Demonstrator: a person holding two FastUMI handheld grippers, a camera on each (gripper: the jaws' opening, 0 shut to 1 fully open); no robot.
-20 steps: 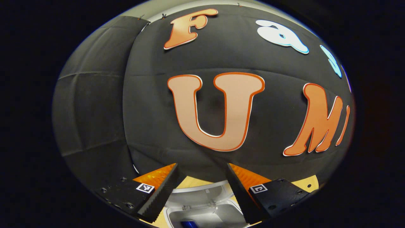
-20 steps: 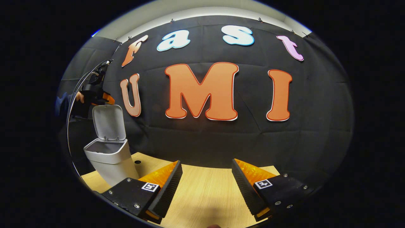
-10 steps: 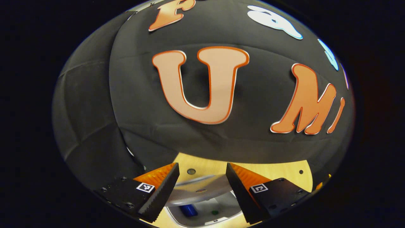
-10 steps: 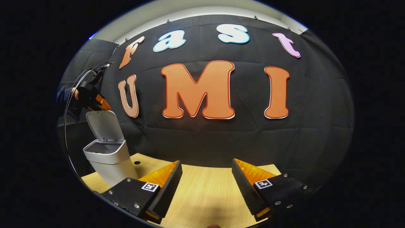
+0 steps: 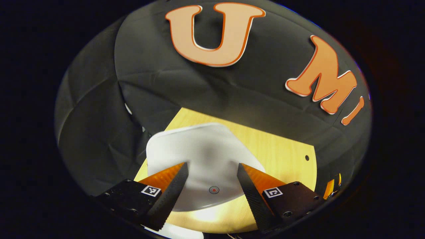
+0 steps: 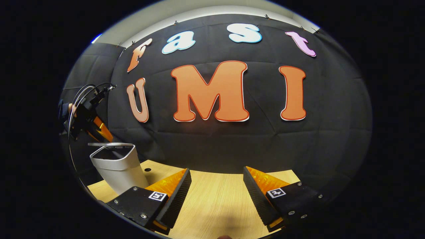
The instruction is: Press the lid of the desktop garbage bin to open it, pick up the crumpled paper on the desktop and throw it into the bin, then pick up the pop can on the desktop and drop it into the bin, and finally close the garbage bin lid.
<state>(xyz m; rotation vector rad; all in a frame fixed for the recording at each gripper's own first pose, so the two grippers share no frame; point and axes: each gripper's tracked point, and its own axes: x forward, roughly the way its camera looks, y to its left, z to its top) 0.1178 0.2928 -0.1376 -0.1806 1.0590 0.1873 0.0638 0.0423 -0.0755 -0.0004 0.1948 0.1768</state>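
White plastic lid lies nearly flat over the bin at the desk's left, so I judge step 4 underway: my left gripper, fingers spread, should press down until it latches.

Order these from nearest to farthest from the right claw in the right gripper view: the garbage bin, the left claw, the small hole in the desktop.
1. Small hole, on the desktop beside the bin.
2. Garbage bin, far left.
3. Left claw, above the bin lid.
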